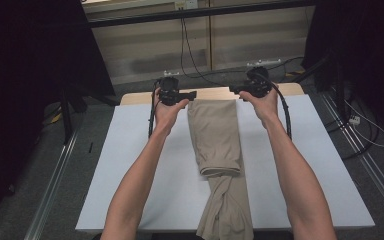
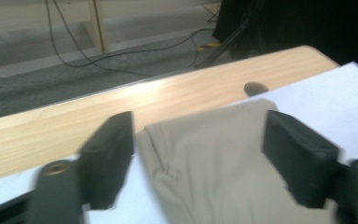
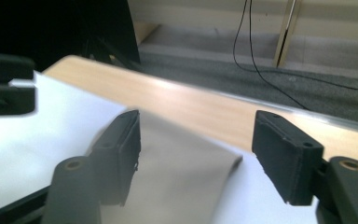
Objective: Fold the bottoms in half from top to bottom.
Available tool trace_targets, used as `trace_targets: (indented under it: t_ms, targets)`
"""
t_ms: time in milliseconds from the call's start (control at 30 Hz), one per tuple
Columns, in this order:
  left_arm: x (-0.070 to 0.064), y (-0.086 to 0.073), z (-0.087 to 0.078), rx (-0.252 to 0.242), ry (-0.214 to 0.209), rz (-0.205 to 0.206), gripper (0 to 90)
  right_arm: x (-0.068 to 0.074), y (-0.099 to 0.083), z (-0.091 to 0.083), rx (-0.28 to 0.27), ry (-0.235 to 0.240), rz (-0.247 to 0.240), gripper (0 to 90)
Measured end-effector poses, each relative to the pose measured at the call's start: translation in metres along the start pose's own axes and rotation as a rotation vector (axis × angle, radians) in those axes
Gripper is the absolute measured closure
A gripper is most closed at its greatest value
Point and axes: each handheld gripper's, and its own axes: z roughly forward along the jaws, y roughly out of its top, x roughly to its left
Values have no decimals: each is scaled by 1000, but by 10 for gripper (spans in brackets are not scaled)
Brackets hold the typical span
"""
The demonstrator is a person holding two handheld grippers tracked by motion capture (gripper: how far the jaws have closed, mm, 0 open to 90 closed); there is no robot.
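Beige trousers (image 1: pixel 216 135) lie lengthwise down the middle of the white table cover (image 1: pixel 130 165), their upper part folded over, the rest trailing off the near edge. My left gripper (image 1: pixel 192 94) hovers at the far left corner of the cloth, jaws wide apart; that corner of the trousers (image 2: pixel 205 158) lies between and below them. My right gripper (image 1: pixel 233 89) is at the far right corner, open too, with the trousers' corner (image 3: pixel 182 172) under its jaws. Neither holds the fabric.
A strip of bare wooden tabletop (image 2: pixel 168 98) runs along the far edge beyond the white cover. Cables (image 1: pixel 187 45) trail over the grey floor behind. Metal rails (image 1: pixel 55 175) flank the table, and dark stands sit at both sides.
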Motion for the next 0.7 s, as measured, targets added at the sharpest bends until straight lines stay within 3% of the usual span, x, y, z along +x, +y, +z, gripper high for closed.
trace_targets:
  t_ms: [133,200,333,400,600,700]
  targets:
    - [-4,-17,-16,5,-1,14,200,4,-22,-13,2,32,-14,331]
    - [-6,-28,-24,0,-25,13,177,9,-34,-21,2,43,-20,343]
    - [-16,-53,-39,23,-19,24,185,24,-66,-41,-6,118,-31,379]
    - [-24,-67,-48,20,-60,35,184,31,-82,-49,-11,144,-24,404]
    - [-52,-116,-77,92,-128,111,186,59,-129,-80,43,202,-71,521]
    - [-66,-137,-94,140,-168,146,244,74,-148,-99,58,255,-91,602]
